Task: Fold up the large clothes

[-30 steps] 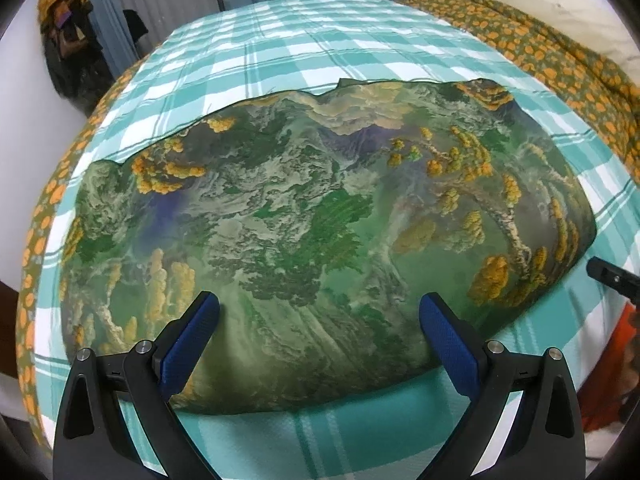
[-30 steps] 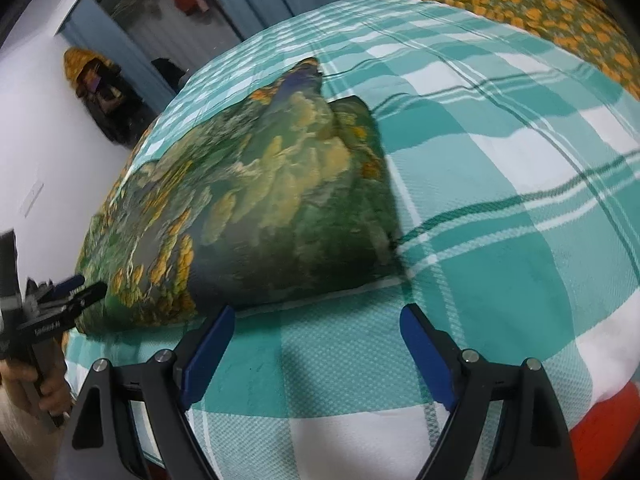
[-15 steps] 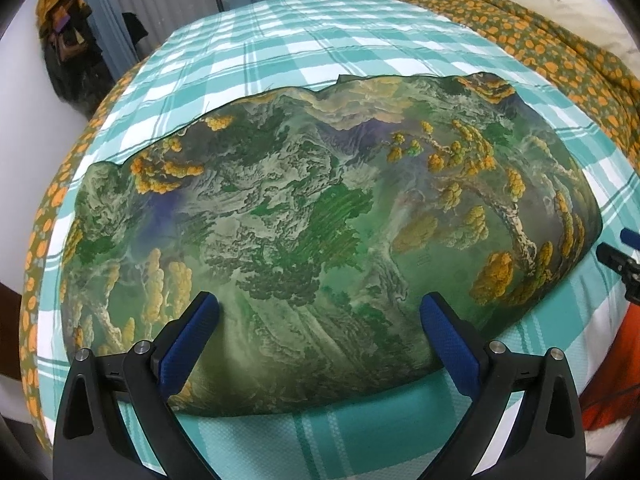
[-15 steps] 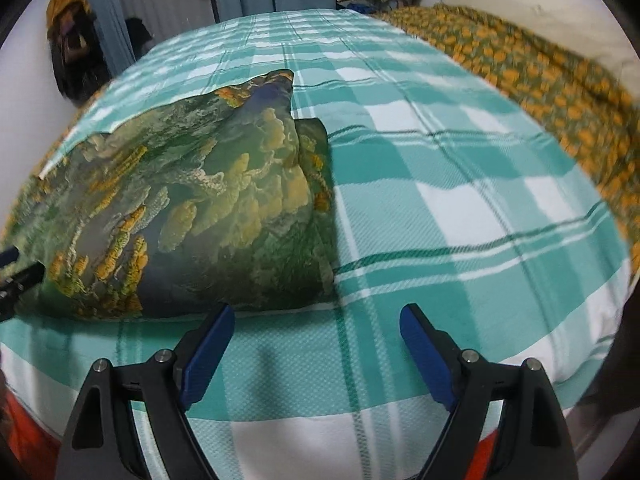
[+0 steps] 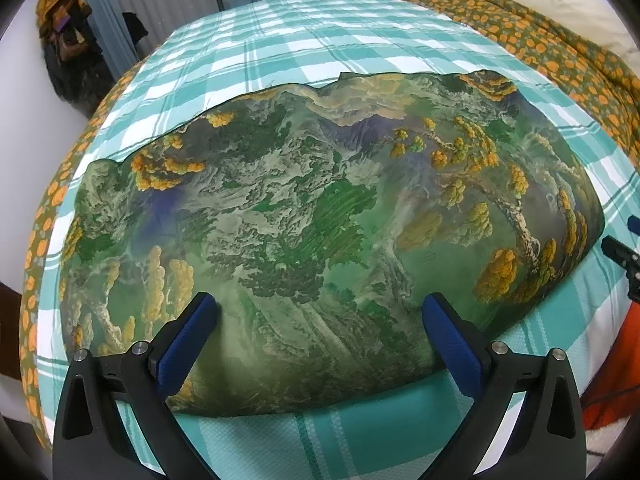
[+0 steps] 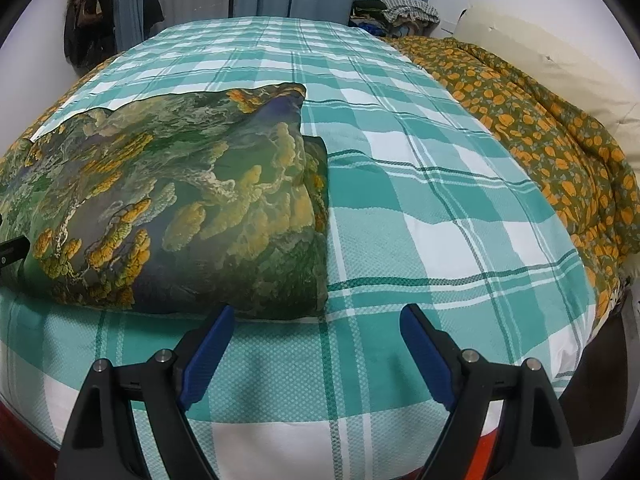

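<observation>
A large garment with a green and orange landscape print lies folded flat on the teal checked bed sheet. My left gripper is open, hovering over the garment's near edge, empty. My right gripper is open and empty over the sheet, just off the garment's near right corner. The right gripper's tip shows at the right edge of the left wrist view. The left gripper's tip shows at the left edge of the right wrist view.
An olive quilt with orange flowers lies along the right side of the bed, next to a cream pillow. Clothes are piled at the far end. Dark clothes hang on the left wall. Blue curtains hang at the back.
My right gripper has swung to the right, so the garment shifted to the left of its view and the quilt came in. My left gripper has barely moved.
</observation>
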